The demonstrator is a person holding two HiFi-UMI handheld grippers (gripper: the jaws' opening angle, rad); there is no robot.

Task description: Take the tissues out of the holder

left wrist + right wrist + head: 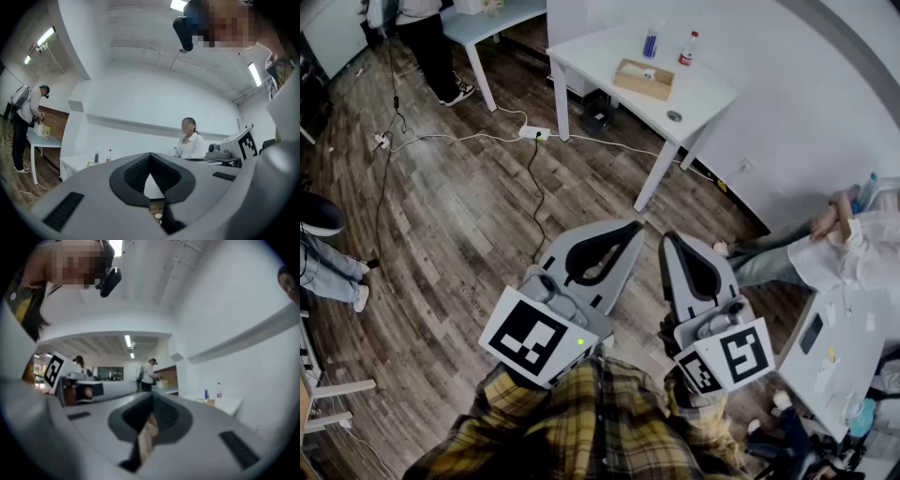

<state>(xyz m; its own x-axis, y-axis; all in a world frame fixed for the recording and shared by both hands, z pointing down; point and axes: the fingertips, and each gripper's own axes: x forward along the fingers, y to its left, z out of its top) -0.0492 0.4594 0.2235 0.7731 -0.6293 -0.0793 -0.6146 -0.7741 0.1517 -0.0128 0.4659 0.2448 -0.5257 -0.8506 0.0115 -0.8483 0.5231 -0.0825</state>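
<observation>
A wooden tissue holder (644, 79) lies on a white table (703, 94) across the room, beside a blue bottle (650, 42) and a red-capped bottle (686, 49). Both grippers are held close to the person's body, far from that table and pointing toward it. My left gripper (636, 226) has its jaws closed together with nothing in them. My right gripper (667, 238) is likewise shut and empty. The left gripper view shows the closed left gripper (150, 157) with the holder (90, 164) small in the distance. In the right gripper view, the holder (205, 401) is at the far right beyond the right gripper (152, 397).
Wood floor lies between me and the table, with a power strip (534, 132) and cables across it. A person (431, 37) stands at another table at top left. Another person (853, 244) sits at right by a white desk (834, 356).
</observation>
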